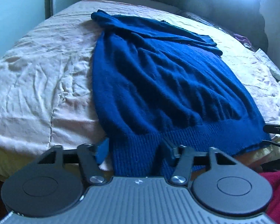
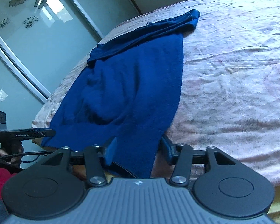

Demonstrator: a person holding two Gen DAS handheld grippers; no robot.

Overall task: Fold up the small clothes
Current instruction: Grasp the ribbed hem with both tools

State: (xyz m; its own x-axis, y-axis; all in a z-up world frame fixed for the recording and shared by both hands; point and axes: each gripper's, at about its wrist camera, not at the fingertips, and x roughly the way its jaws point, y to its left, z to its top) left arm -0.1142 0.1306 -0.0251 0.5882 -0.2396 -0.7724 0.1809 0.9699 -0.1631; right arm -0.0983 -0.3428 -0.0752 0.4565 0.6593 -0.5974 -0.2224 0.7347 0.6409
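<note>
A dark blue knit sweater (image 1: 158,78) lies flat on the bed, sleeves folded across its far end, ribbed hem toward me. My left gripper (image 1: 136,149) is open, its jaws straddling the hem's left corner, which hangs over the bed edge. In the right wrist view the same sweater (image 2: 125,85) runs away from me. My right gripper (image 2: 138,149) is open around the hem's right corner. Neither gripper pinches the cloth. The left gripper (image 2: 37,133) also shows at the left of that view.
The bed carries a wrinkled pale pink sheet (image 1: 37,78) (image 2: 233,84). A grey headboard (image 1: 214,1) and crumpled clothes (image 1: 242,39) lie at the far right. Mirrored wardrobe doors (image 2: 28,37) stand beside the bed. Red cloth (image 1: 278,190) is at my lower right.
</note>
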